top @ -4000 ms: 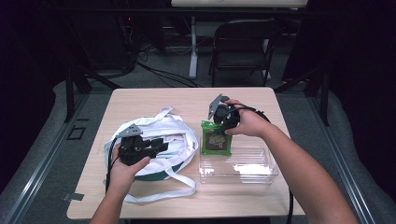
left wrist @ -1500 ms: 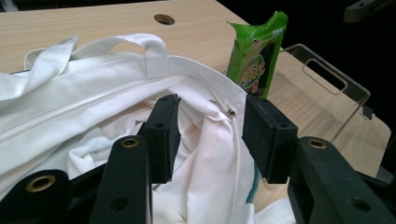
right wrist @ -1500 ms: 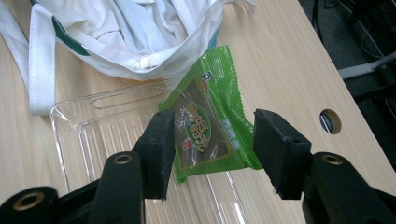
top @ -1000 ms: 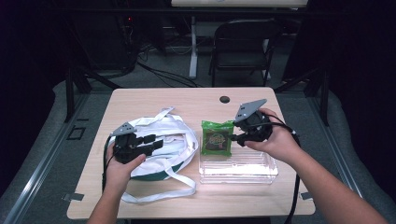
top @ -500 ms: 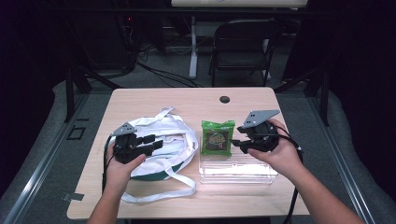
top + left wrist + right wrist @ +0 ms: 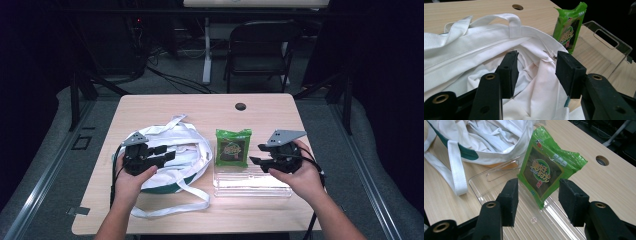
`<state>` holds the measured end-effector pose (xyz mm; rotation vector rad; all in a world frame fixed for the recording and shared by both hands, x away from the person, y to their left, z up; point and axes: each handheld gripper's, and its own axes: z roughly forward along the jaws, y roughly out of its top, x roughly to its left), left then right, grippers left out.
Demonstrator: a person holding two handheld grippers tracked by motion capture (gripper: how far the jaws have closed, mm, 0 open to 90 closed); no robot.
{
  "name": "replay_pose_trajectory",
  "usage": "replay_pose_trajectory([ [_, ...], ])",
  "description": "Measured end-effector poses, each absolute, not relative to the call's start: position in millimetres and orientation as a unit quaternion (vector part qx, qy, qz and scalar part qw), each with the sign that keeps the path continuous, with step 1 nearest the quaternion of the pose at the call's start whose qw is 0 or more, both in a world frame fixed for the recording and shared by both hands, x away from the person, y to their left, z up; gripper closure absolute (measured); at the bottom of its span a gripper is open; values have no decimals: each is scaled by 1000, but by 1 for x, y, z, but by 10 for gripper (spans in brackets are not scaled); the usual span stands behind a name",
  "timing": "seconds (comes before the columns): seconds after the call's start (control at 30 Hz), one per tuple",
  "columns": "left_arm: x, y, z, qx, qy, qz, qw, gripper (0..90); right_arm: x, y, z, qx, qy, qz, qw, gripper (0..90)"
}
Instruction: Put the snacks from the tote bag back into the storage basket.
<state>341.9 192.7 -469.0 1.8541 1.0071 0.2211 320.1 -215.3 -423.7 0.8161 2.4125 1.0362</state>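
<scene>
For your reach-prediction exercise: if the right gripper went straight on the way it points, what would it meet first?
Most likely the green snack packet, leaning in the clear tray, ahead of the right gripper's open jaws.

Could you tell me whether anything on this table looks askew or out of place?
The green packet stands tilted on one edge in the clear tray, leaning against its rim rather than lying flat. The white bag sprawls crumpled, one strap trailing toward the table's near edge. Nothing looks spilled or damaged.

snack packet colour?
Bright green packet with a dark centre panel and yellow lettering; clearest in the right gripper view.
</scene>
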Motion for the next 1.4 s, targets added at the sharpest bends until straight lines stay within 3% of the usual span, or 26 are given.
replay_pose_trajectory([
  [1.4,345,197,-476,767,424,116,468,439,284,-250,-493,359,797,442,203,489],
])
